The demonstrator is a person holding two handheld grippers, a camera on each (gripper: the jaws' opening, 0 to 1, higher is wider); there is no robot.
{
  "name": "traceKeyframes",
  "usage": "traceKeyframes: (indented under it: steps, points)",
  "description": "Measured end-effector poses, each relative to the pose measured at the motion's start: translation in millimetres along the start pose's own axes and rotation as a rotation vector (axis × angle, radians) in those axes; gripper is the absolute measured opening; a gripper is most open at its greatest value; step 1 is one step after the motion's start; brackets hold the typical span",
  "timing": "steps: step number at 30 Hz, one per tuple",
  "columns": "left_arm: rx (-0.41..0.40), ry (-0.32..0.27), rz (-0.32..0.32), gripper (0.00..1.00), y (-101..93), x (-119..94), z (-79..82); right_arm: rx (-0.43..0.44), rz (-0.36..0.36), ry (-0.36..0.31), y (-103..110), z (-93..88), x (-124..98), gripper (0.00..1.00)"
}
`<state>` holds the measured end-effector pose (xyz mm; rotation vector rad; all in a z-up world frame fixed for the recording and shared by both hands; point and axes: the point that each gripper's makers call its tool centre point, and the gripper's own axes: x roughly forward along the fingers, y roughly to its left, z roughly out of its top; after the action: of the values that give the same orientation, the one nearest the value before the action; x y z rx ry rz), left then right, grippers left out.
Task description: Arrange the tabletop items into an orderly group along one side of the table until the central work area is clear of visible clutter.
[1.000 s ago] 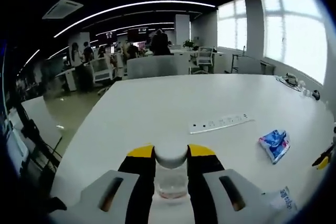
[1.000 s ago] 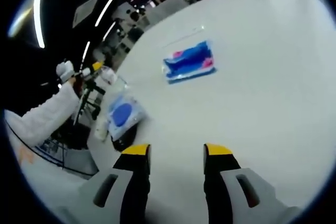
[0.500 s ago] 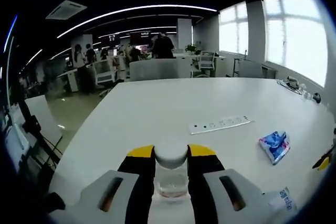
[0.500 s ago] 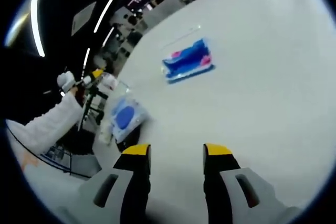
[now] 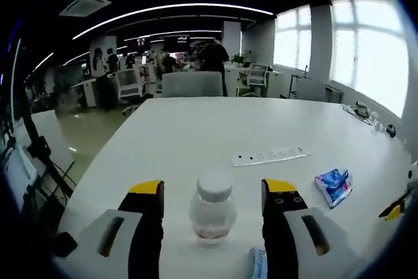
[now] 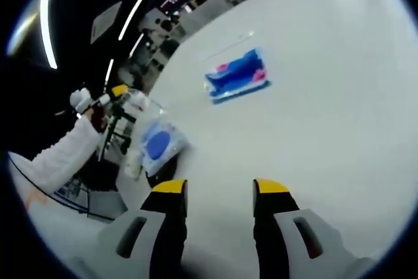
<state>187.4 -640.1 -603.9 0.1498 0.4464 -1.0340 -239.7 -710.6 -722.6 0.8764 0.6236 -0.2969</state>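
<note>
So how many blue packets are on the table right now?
2 that I can see: a blue-and-pink packet mid-table, and a blue-and-white pack near the edge by the bottle. More may be hidden.

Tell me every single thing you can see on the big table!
Clear plastic bottle with white cap: one, standing upright between the open left claw's jaws.
White power strip: one, flat on the table beyond the bottle.
Blue and pink crinkly packet: one, towards the right of the left gripper view.
White pack with a blue oval label: one, near the table edge in the right gripper view.
White round-edged table: one, under it all.
Left claw: yellow tips, open.
Right claw: yellow tips, open, holding nothing.
</note>
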Motion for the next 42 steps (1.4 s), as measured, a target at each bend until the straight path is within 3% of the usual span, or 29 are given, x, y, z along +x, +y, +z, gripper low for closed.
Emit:
traceKeyframes:
  steps: [3,6,19,27,32,36,42]
  points:
    - [-0.064,0.004,0.002,0.65,3.9,-14,-6.9,-0.005,0.013,0.006,5,-2.2,1,0.38]
    - [-0.070,0.013,-0.007,0.71,5.1,-22,-17.0,-0.020,0.021,0.022,8,-7.8,1,0.39]
    - [-0.103,0.093,0.000,0.68,11.5,-58,-67.3,-0.010,0.026,0.035,9,-30.9,-3,0.39]
    - [-0.110,0.127,-0.047,0.61,6.6,-72,-81.5,-0.001,0.035,0.001,15,-21.5,1,0.39]
    - [-0.073,0.162,-0.044,0.61,7.0,-83,-95.1,-0.003,0.028,0.010,11,-27.1,0,0.39]
    - [-0.085,0.190,-0.062,0.61,2.3,-88,-110.1,0.032,0.008,-0.001,3,-25.3,-4,0.39]
    - [-0.127,0.184,-0.051,0.62,2.1,-96,-120.5,0.033,0.006,-0.012,3,-21.3,-4,0.39]
